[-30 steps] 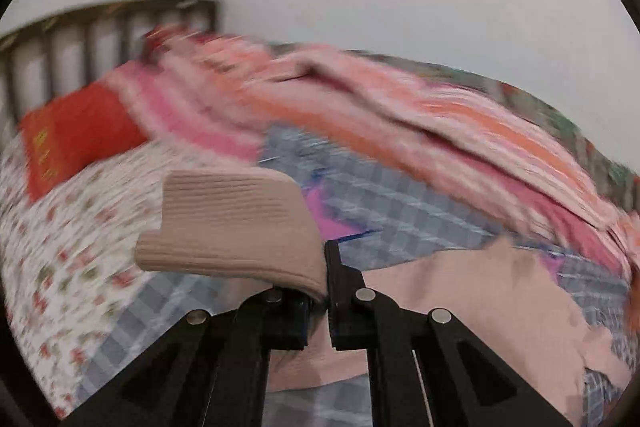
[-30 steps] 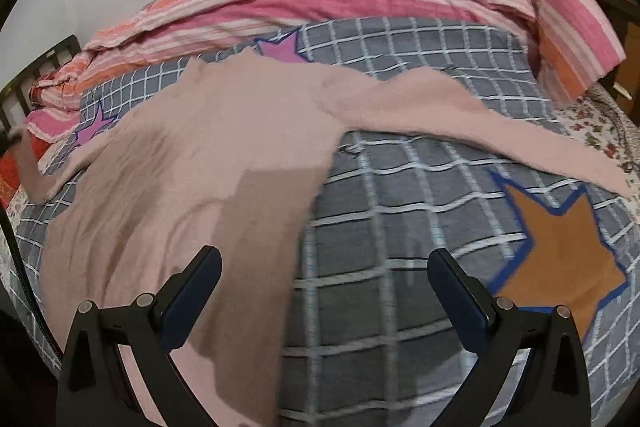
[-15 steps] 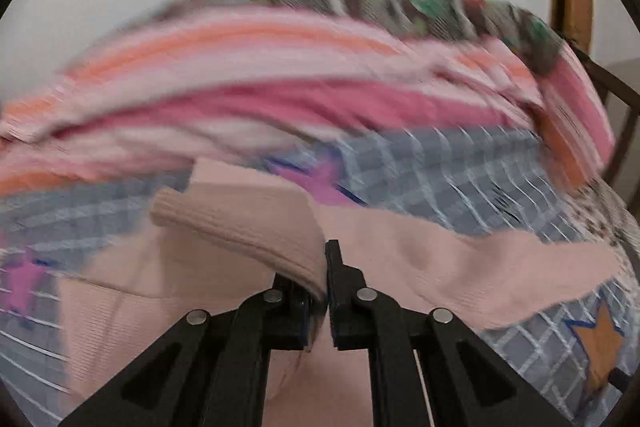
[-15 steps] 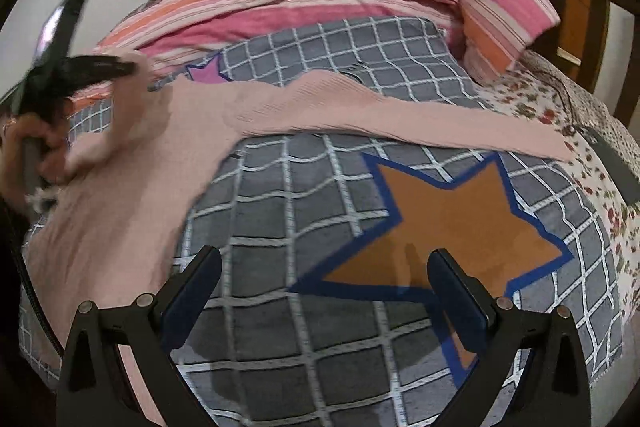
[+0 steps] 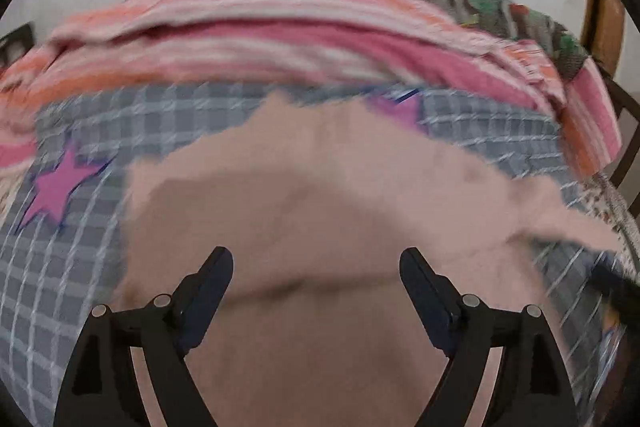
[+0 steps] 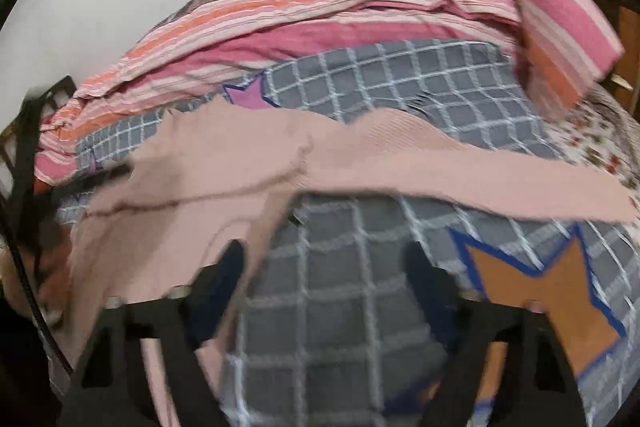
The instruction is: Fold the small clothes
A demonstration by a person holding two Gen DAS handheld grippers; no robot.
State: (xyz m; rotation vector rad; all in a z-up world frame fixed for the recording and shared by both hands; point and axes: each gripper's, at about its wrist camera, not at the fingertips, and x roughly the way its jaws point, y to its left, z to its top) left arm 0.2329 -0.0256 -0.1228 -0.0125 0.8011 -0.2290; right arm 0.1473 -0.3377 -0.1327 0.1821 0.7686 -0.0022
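Pink sweater [image 5: 320,195] spread on a checked blanket [image 6: 340,307].
Left gripper [image 5: 316,259] has just opened, empty, over it; right gripper [image 6: 324,255] has just been closing, nothing gripped.

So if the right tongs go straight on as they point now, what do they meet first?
Most likely the grey checked blanket between its open fingers, just beside the pink sweater edge near the left finger. Blur makes the depth uncertain.

text: none legible | labels: none | brands: none | numbers: none | signs: none
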